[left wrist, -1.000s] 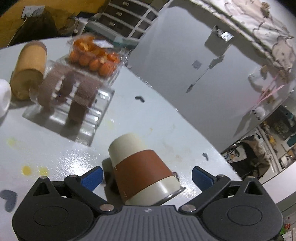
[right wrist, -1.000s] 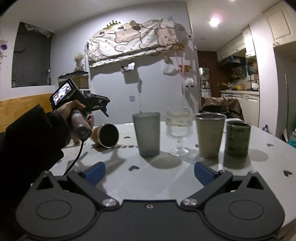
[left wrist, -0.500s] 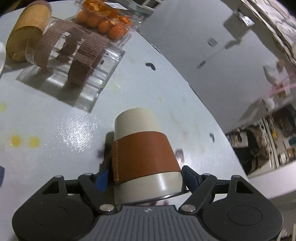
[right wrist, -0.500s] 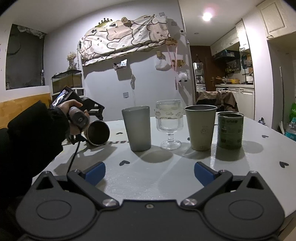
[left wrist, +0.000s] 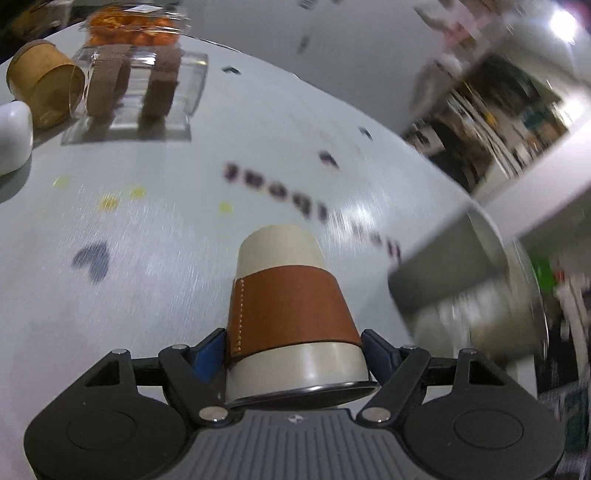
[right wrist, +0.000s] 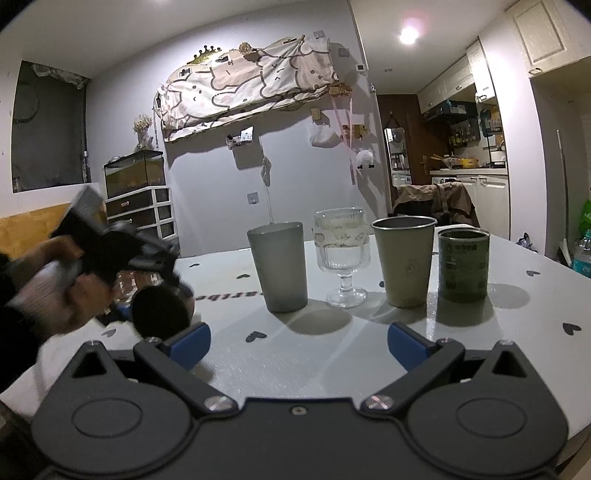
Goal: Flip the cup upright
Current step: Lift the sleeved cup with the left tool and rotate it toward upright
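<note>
A cream cup with a brown leather sleeve (left wrist: 291, 314) is held in my left gripper (left wrist: 295, 350), which is shut on its sides near the rim. The cup's base points away from the camera and its open mouth faces the gripper body. In the right wrist view the same cup (right wrist: 160, 308) shows its dark mouth toward me, held over the table at the left, blurred by motion. My right gripper (right wrist: 297, 345) is open and empty above the near table edge.
On the white table (right wrist: 369, 350) stand a grey tumbler (right wrist: 279, 266), a stemmed glass (right wrist: 343, 254), a beige metal cup (right wrist: 404, 260) and a green can (right wrist: 463, 264). The left wrist view shows a clear box (left wrist: 140, 88), a brown paper cup (left wrist: 44, 86) and oranges (left wrist: 136, 26).
My left gripper, shut on the sleeved cup, has lifted and swung it to the right, toward the row of cups. The right gripper has stayed open and nearly still.
</note>
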The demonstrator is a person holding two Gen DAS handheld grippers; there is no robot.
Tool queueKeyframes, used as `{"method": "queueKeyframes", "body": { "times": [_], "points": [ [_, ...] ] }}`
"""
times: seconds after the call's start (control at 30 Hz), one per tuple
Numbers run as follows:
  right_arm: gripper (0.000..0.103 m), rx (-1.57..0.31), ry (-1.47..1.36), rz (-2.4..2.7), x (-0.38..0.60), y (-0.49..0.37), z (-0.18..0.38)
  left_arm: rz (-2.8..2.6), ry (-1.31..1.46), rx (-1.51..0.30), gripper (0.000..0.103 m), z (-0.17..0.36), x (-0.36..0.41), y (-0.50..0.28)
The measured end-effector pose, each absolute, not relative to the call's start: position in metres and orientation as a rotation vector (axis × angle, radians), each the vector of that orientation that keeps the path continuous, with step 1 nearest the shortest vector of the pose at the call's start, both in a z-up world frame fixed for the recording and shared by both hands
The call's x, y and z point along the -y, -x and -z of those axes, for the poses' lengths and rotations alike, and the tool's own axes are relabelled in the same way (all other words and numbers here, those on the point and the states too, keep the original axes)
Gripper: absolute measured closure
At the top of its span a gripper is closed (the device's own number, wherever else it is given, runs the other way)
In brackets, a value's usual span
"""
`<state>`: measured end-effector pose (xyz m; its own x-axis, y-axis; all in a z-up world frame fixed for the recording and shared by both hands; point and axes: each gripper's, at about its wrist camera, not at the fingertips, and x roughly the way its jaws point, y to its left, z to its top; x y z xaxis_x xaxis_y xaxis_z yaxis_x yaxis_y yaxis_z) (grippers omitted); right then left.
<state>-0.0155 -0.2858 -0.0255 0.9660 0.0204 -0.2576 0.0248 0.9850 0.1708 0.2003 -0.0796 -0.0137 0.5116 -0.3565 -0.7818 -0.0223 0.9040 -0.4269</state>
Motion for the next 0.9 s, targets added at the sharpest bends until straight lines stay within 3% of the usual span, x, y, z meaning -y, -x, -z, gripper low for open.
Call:
{"method": "queueKeyframes", "body": {
  "times": [0.3,0.73,0.9],
  "points": [
    [0.000,-0.312,-0.229,-0.094,0.286,-0.014,0.006,0.350,0.215,-1.069,0.025,0.009,0.080,-0.124],
    [0.000,-0.788,-0.285,-0.481,0.203,-0.163,0.012,0.445,0.108,-1.087,0.024,0.009,0.082,-0.090],
    [0.000,-0.911,-0.156,-0.488,0.171,-0.184,0.027,0.426,0.069,-1.108,0.011,0.013,0.084,-0.090]
  ]
}}
